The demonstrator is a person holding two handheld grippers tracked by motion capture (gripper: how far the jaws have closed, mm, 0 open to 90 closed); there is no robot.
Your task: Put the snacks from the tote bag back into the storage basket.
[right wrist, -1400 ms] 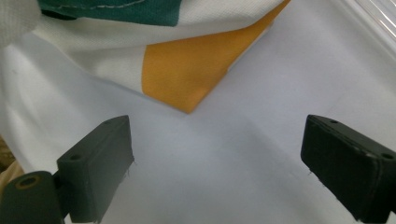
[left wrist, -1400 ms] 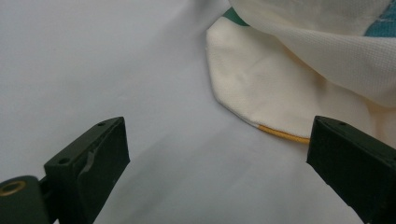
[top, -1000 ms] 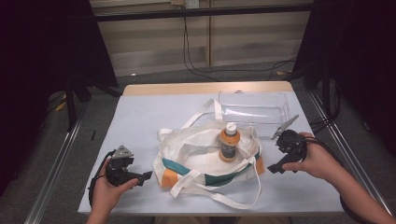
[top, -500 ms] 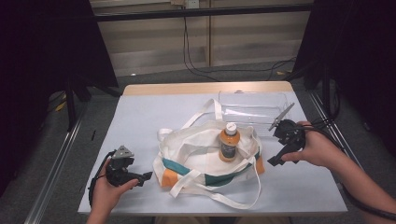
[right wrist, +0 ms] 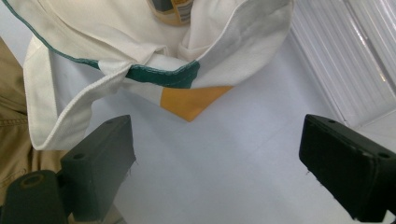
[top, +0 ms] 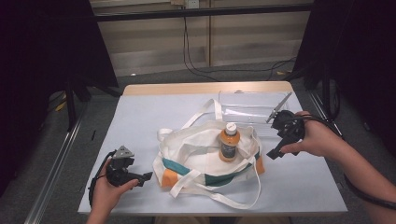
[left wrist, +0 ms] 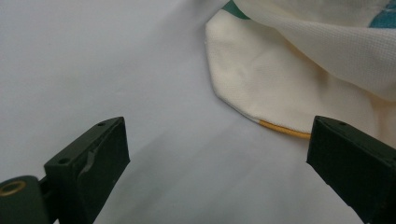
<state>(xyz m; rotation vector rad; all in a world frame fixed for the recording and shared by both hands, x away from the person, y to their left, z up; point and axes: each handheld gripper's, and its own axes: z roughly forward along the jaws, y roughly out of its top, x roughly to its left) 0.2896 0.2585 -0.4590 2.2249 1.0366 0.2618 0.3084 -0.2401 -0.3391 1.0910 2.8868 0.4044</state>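
A white tote bag (top: pixel 201 154) with teal and orange trim lies open in the middle of the table. An orange bottle (top: pixel 229 142) with a white cap stands upright inside it. My left gripper (top: pixel 147 176) rests at the front left, open, its jaws aimed at the bag's left corner (left wrist: pixel 289 70) and a short way from it. My right gripper (top: pixel 274 151) hovers at the bag's right end, tilted downward and open with nothing between the jaws. The right gripper view looks onto the bag's orange corner (right wrist: pixel 191 102) and the bottle's base (right wrist: pixel 170 11).
A clear plastic container (top: pixel 252 107) sits at the back right of the pale table (top: pixel 154 112), just behind my right hand; its ribbed wall (right wrist: pixel 355 56) appears in the right gripper view. Bag straps (top: pixel 233 200) trail toward the front edge.
My right gripper has lifted and moved back toward the clear container, tilting its jaws down at the bag. The left gripper, bag and bottle have stayed put.
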